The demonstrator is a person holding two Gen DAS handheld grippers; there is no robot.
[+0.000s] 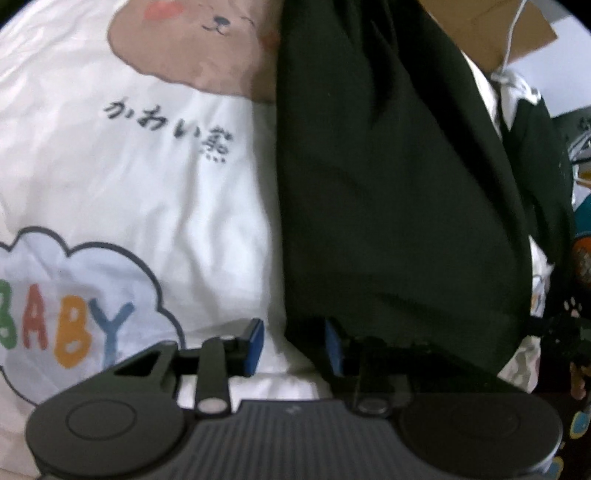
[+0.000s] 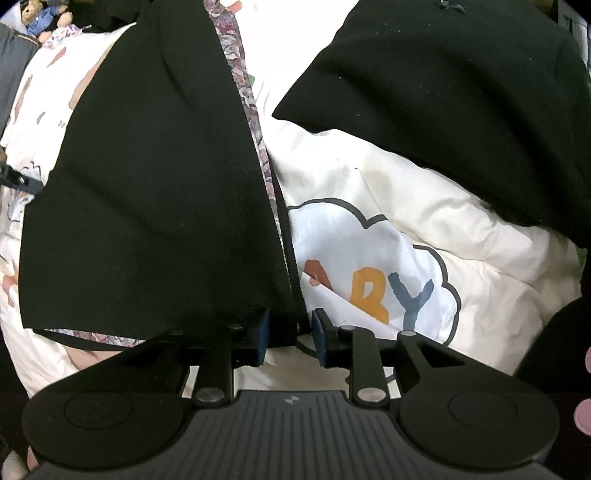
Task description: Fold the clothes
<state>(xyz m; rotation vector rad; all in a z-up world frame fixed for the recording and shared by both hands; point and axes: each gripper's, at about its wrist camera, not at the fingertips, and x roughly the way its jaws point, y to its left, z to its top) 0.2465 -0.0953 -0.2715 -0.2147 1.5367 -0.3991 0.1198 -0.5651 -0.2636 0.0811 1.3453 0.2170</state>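
Mid-fold, with the black garment (image 1: 388,192) laid on the printed white quilt (image 1: 147,184): left gripper (image 1: 294,345) partly open astride its edge, right gripper (image 2: 291,338) partly open around its corner hem, grip uncertain; probably next, closing and carrying across.

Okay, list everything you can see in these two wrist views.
Quilt: one, white with bear and BABY cloud prints, under everything.
Black garment: one, floral lining, lying on the quilt.
Black cloth: one, upper right in the right wrist view; possibly the same garment.
Toy bear: one, brown, blue shirt, far corner.
Cardboard: one, brown, beyond the garment.
Left gripper: black, blue pads, open.
Right gripper: black, blue pads, open.
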